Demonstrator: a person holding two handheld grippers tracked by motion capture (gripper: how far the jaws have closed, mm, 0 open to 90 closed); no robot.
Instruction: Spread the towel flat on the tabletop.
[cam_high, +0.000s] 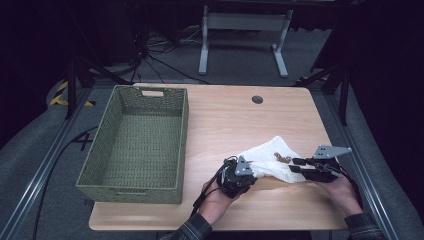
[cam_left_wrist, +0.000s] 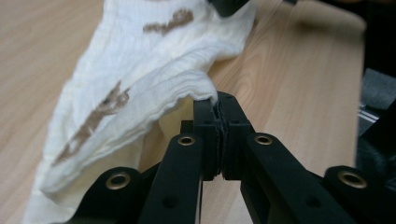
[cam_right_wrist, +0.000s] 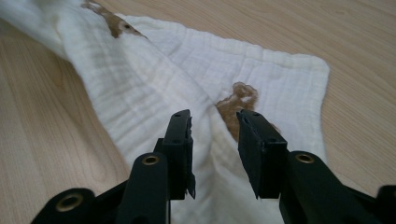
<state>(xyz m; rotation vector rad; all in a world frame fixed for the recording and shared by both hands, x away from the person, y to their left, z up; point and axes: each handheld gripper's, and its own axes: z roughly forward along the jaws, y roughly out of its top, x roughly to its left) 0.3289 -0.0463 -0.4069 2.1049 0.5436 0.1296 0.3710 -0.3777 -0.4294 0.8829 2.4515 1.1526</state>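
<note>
High view: white cloth (cam_high: 272, 160) w/ brown marks is lying crumpled on the worktop (cam_high: 225, 115), right of centre, near the front edge. Left gripper (cam_high: 250, 172) is sitting at the cloth's near-left edge, held in the person's left hand (cam_high: 216, 200); right gripper (cam_high: 297, 165) is reaching in at the cloth's right side from the right hand (cam_high: 342, 192). Green woven basket (cam_high: 137, 142) is standing on the left part of the worktop, well apart from the cloth. Left gripper view: jaws are pressing together on a fold of the cloth's (cam_left_wrist: 140, 88) edge, pinching it at the tips; cloth is lifting off the wood (cam_left_wrist: 289, 93) there and trailing away to the upper left. Right gripper view: jaws are standing apart over the cloth (cam_right_wrist: 187, 70), w/ a raised ridge of fabric and a brown mark (cam_right_wrist: 236, 100) between them; pads aren't pressing on it. Cloth corner is lying flat on the wood beyond, to the right.
</note>
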